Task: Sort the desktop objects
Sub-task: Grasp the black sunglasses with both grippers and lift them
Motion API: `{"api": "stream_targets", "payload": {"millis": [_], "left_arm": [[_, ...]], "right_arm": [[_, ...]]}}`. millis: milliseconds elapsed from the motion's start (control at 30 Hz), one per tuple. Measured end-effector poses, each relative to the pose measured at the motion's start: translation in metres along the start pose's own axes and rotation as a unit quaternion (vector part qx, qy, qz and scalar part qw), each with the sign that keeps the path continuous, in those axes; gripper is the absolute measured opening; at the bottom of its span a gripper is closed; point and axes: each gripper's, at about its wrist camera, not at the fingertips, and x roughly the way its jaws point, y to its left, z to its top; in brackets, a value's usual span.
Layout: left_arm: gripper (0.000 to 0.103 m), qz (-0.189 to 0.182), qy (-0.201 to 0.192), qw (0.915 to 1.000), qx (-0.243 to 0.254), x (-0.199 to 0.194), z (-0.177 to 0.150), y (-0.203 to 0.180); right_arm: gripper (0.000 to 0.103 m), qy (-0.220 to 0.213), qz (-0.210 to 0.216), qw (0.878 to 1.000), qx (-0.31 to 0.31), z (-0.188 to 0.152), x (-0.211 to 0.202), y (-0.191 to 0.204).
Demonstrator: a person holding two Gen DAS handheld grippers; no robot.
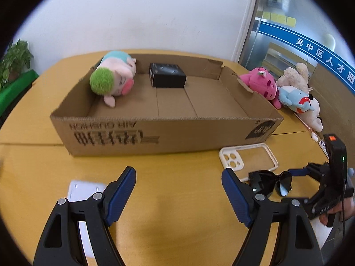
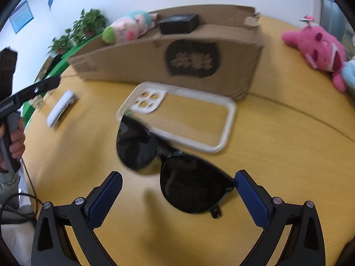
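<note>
Two items already in cardboard box (image 1: 168, 119). Right gripper (image 2: 177, 190) fingers apart, straddling sunglasses (image 2: 177, 168) on counter (image 2: 277, 155), one lens over phone case (image 2: 184, 115). Next: close, lift, carry to box. Left gripper (image 1: 178, 190) fingers apart, empty.

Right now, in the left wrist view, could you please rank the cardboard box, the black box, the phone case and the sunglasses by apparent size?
1. Cardboard box
2. Phone case
3. Sunglasses and black box: look alike; the black box lies farther away, so unranked.
</note>
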Motion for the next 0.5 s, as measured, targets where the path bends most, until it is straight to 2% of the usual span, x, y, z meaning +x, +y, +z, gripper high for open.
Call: {"api": "stream_targets", "payload": {"millis": [100,200,267,333,400,433,500], "left_arm": [[0.080,0.000,0.011,0.9998,-0.015,-0.001,-0.012,0.008],[0.080,-0.012,0.021,0.9994,-0.026,-0.001,-0.019,0.015],[0.080,-0.042,0.027,0.9982,-0.032,0.001,-0.022,0.015],[0.080,-0.068,0.035,0.9963,-0.039,0.005,-0.025,0.011],[0.080,-0.085,0.044,0.9947,-0.037,0.009,-0.026,0.004],[0.080,-0.092,0.048,0.9940,-0.035,0.011,-0.027,-0.001],[0.080,-0.106,0.056,0.9924,-0.028,0.015,-0.029,-0.008]], "right_arm": [[0.102,0.010,0.014,1.000,-0.025,-0.014,-0.002,0.027],[0.102,-0.022,0.015,0.999,-0.041,-0.020,-0.017,0.045],[0.102,-0.043,-0.019,0.997,-0.055,-0.020,-0.020,0.050],[0.102,-0.042,-0.055,0.996,-0.062,-0.017,-0.012,0.052],[0.096,-0.025,-0.058,0.996,-0.064,-0.017,0.001,0.055],[0.086,-0.016,-0.057,0.996,-0.066,-0.018,0.007,0.058],[0.080,-0.022,-0.071,0.994,-0.083,-0.022,0.011,0.070]]}}
